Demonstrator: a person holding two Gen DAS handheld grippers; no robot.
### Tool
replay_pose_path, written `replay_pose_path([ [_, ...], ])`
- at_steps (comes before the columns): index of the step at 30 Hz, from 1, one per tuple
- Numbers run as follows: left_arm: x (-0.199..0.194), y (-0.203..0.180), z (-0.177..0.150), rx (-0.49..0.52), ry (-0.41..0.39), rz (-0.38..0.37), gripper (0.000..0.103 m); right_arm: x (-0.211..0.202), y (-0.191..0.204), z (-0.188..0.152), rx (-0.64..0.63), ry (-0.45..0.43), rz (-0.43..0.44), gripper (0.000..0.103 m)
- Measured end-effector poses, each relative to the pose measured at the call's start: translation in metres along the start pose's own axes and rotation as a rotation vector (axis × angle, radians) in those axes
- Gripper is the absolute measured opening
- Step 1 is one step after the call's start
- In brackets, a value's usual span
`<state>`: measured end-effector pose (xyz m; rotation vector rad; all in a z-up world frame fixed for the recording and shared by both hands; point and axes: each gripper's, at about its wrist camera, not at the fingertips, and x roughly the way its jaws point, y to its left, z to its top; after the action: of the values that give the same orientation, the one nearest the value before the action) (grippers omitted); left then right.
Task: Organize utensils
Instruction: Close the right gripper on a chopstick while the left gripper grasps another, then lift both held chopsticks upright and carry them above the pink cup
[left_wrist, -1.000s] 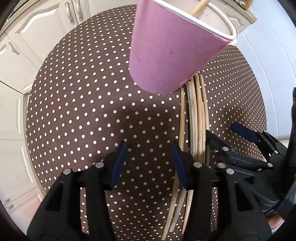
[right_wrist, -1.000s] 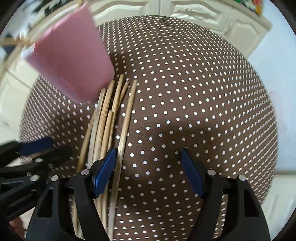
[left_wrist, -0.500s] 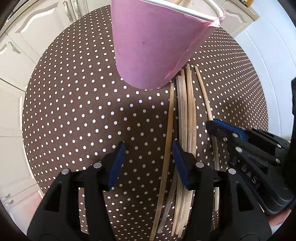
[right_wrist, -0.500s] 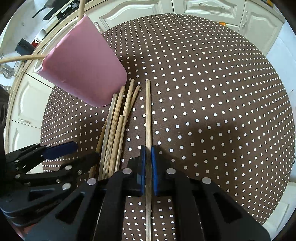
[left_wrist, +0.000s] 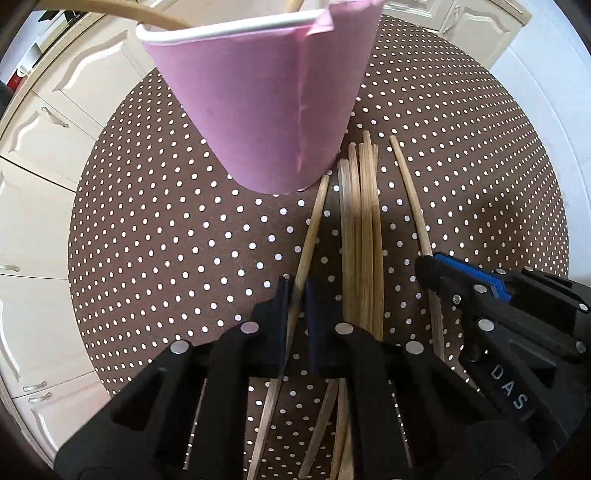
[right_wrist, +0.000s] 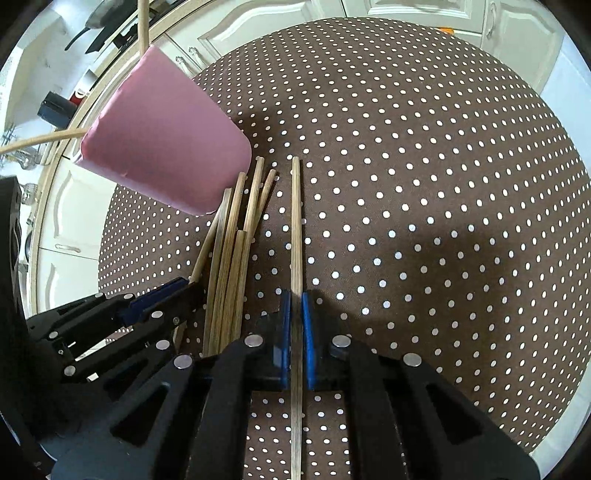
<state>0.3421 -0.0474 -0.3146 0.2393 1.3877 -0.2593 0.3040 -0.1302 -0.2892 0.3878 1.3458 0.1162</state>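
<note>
A pink paper cup (left_wrist: 266, 99) stands on the dotted brown tablecloth (right_wrist: 443, 184), with chopsticks (right_wrist: 142, 22) sticking out of its top. Several bamboo chopsticks (left_wrist: 364, 229) lie side by side just right of the cup. The jaws of my left gripper (left_wrist: 296, 286) are closing and pinch the leftmost chopstick (left_wrist: 314, 221), which lies slightly apart from the bundle. My right gripper (right_wrist: 295, 295) is shut on a single chopstick (right_wrist: 295, 221) lying right of the bundle (right_wrist: 232, 258). Each gripper shows in the other's view: the right gripper (left_wrist: 428, 260) and the left gripper (right_wrist: 188, 286).
The round table's edge curves close on all sides, with white cabinet doors (left_wrist: 44, 147) beyond it. A counter with dark kitchen items (right_wrist: 59, 107) shows at the upper left in the right wrist view. Bare cloth stretches right of the chopsticks.
The left gripper slid right over the leftmost chopstick and its jaws went from wide open to pinching it. The right gripper closed on its chopstick, which now lies apart from the bundle.
</note>
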Motion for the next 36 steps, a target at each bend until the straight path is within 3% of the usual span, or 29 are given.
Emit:
replay_pose_path([
  [3, -0.003, -0.003, -0.002, -0.018, 0.012, -0.015, 0.008, -0.004, -0.010, -0.007, 0.011, 0.003, 0.008, 0.005],
  [14, -0.033, 0.010, -0.055, -0.096, -0.004, -0.016, 0.006, -0.035, -0.049, -0.017, 0.037, 0.011, 0.022, 0.005],
  [21, -0.058, 0.022, -0.077, -0.186, -0.025, 0.006, 0.006, -0.048, -0.053, -0.026, 0.027, 0.007, 0.040, 0.005],
  [32, -0.117, 0.042, -0.110, -0.313, -0.148, 0.035, 0.006, -0.085, -0.044, -0.023, -0.043, -0.060, 0.090, 0.005],
  [36, -0.141, 0.049, -0.098, -0.352, -0.195, 0.081, 0.006, -0.107, -0.044, -0.023, -0.089, -0.099, 0.108, 0.005],
])
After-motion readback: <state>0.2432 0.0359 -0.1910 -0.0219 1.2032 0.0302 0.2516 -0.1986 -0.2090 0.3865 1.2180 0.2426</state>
